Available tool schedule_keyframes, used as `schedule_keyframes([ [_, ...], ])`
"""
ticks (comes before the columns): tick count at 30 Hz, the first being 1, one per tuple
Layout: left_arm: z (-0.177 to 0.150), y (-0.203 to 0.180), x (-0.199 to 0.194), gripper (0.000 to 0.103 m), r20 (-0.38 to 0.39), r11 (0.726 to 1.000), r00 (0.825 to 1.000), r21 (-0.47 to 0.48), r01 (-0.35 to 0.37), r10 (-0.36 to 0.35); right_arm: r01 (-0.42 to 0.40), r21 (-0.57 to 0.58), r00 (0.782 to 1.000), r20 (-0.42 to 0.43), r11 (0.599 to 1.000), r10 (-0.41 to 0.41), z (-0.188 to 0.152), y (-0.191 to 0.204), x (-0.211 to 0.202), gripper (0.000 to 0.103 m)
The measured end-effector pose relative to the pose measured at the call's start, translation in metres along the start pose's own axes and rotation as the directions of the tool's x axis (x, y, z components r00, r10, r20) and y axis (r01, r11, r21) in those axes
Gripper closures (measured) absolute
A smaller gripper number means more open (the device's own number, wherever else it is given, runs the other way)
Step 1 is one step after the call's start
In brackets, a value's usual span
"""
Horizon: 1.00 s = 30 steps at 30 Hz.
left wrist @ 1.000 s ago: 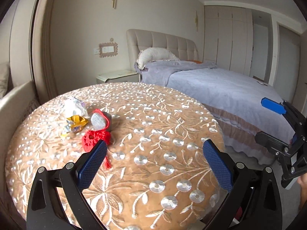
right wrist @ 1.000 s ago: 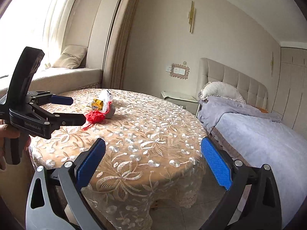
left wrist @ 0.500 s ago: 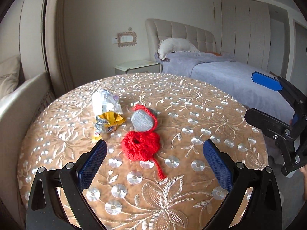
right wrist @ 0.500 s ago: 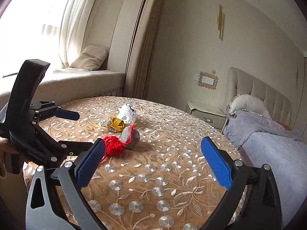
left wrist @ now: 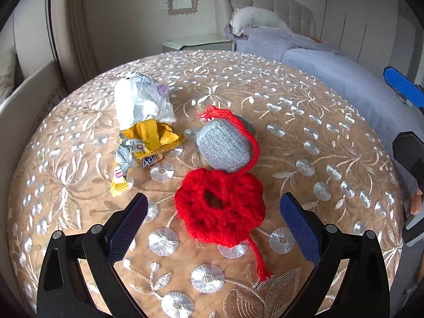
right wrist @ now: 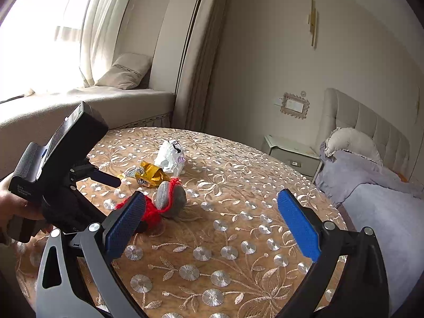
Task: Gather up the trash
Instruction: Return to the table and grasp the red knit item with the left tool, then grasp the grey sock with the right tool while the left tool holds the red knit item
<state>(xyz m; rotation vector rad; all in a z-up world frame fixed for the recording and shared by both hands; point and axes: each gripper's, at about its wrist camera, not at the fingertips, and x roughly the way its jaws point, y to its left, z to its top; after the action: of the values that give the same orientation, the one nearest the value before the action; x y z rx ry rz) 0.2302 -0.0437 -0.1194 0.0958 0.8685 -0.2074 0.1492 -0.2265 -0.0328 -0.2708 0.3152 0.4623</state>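
On the round table (left wrist: 304,137) lie a red crocheted yarn piece (left wrist: 220,206), a grey knitted lump (left wrist: 224,145) with a red strand over it, a yellow snack wrapper (left wrist: 148,139) and a crumpled white plastic bag (left wrist: 140,102). My left gripper (left wrist: 213,225) is open, low over the table, its jaws on either side of the red yarn piece without touching it. My right gripper (right wrist: 210,225) is open and empty above the table's near side. In the right wrist view the red yarn (right wrist: 152,209), grey lump (right wrist: 169,198), wrapper (right wrist: 149,175) and bag (right wrist: 169,156) lie ahead.
A bed (left wrist: 331,63) stands beyond the table on the right, with a nightstand (left wrist: 196,43) by the wall. A window seat (right wrist: 106,100) with a cushion runs along the left. The table's edge drops off close on the right.
My left gripper has moved forward and down toward the trash, so the red yarn piece now sits between its open jaws. My right gripper has moved in over the table.
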Motion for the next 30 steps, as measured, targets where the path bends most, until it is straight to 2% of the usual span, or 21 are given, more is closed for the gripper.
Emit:
schedule_keyframes([
  [1, -0.001, 0.000, 0.005, 0.021, -0.016, 1.000, 1.000, 0.000, 0.002, -0.002, -0.003, 0.000, 1.000, -0.006, 1.000, 0.003, -0.001, -0.001, 0.002, 0.004],
  [2, -0.003, 0.001, 0.010, 0.038, -0.036, 1.000, 0.999, -0.005, 0.010, -0.011, -0.004, -0.002, 1.000, -0.010, 1.000, 0.004, -0.001, -0.001, 0.004, 0.004],
  [4, -0.002, 0.002, 0.007, 0.049, -0.015, 1.000, 1.000, -0.003, 0.024, -0.024, -0.004, -0.006, 1.000, -0.012, 1.000, 0.004, -0.002, -0.001, 0.007, 0.004],
  [5, -0.002, 0.003, 0.008, 0.061, -0.016, 0.999, 0.999, -0.011, 0.046, -0.046, -0.005, -0.007, 1.000, -0.016, 1.000, 0.005, -0.002, -0.001, 0.008, 0.004],
  [9, -0.002, 0.006, -0.004, 0.071, 0.033, 0.998, 0.997, -0.021, 0.065, -0.064, -0.007, -0.018, 0.999, -0.033, 1.000, 0.007, -0.001, 0.001, 0.016, 0.004],
  [13, -0.001, 0.016, -0.035, 0.071, 0.099, 0.998, 0.994, -0.038, 0.058, -0.054, -0.025, -0.042, 0.998, -0.056, 0.999, 0.023, 0.005, 0.007, 0.030, 0.004],
  [18, -0.002, 0.034, -0.067, 0.072, 0.164, 0.997, 0.986, -0.071, 0.012, 0.000, -0.050, -0.103, 0.994, -0.101, 0.993, 0.040, 0.017, 0.025, 0.057, 0.004],
  [22, -0.002, 0.046, -0.082, 0.071, 0.182, 0.997, 0.983, -0.077, 0.000, 0.014, -0.075, -0.152, 0.988, -0.147, 0.986, 0.052, 0.021, 0.040, 0.079, 0.004],
  [27, -0.003, 0.054, -0.095, 0.071, 0.209, 0.996, 0.978, -0.083, -0.013, 0.030, -0.115, -0.117, 0.962, -0.259, 0.986, 0.082, 0.019, 0.045, 0.116, 0.005],
  [29, -0.004, 0.056, -0.096, 0.071, 0.212, 0.997, 0.977, -0.081, -0.012, 0.029, -0.118, -0.083, 0.948, -0.306, 0.990, 0.087, 0.016, 0.043, 0.130, 0.025],
  [30, -0.005, 0.056, -0.097, 0.071, 0.214, 0.997, 0.977, -0.081, -0.010, 0.027, -0.120, -0.068, 0.936, -0.340, 0.991, 0.090, 0.014, 0.041, 0.137, 0.044],
])
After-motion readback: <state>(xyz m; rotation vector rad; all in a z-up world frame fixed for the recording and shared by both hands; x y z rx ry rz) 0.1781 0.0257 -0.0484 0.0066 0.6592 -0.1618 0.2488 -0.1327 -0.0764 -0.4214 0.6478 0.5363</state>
